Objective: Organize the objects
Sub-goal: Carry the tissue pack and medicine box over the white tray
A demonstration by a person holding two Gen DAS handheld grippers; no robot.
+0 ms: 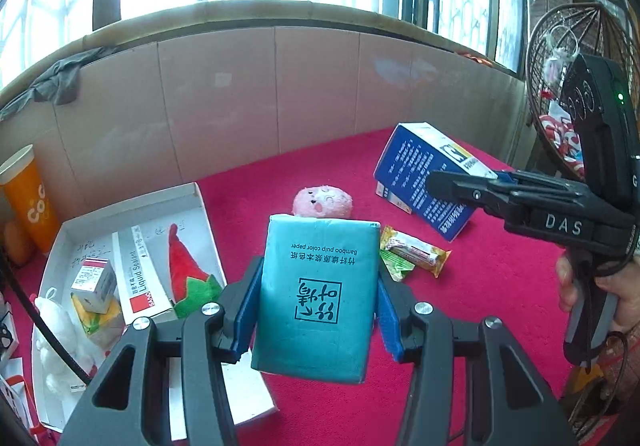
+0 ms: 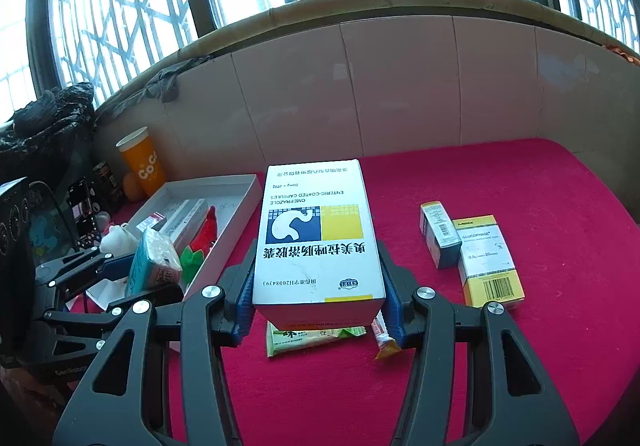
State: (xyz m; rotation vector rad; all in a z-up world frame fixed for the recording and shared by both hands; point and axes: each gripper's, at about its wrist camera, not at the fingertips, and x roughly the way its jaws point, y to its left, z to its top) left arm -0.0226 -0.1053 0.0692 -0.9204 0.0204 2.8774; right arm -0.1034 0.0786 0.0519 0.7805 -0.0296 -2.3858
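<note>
My left gripper (image 1: pixel 316 306) is shut on a teal tissue pack (image 1: pixel 316 294), held above the red cloth. The same pack (image 2: pixel 154 266) shows at the left of the right wrist view, between the left gripper's fingers (image 2: pixel 116 260). My right gripper (image 2: pixel 318 294) is shut on a white and blue medicine box (image 2: pixel 318 234), lifted off the cloth. That box (image 1: pixel 424 182) appears at the right of the left wrist view, gripped by the right gripper (image 1: pixel 472 186), with a person's hand (image 1: pixel 616 286) on the handle. A white tray (image 1: pixel 132 206) at the left holds several items.
On the red cloth (image 2: pixel 540 206) lie a pink plush (image 1: pixel 322 202), snack packets (image 1: pixel 412 250), a green packet (image 2: pixel 312 338), a small grey box (image 2: pixel 438 240) and a yellow-white box (image 2: pixel 490 262). An orange cup (image 2: pixel 144 162) stands by the tiled wall. A wicker chair (image 1: pixel 560 66) stands at the right.
</note>
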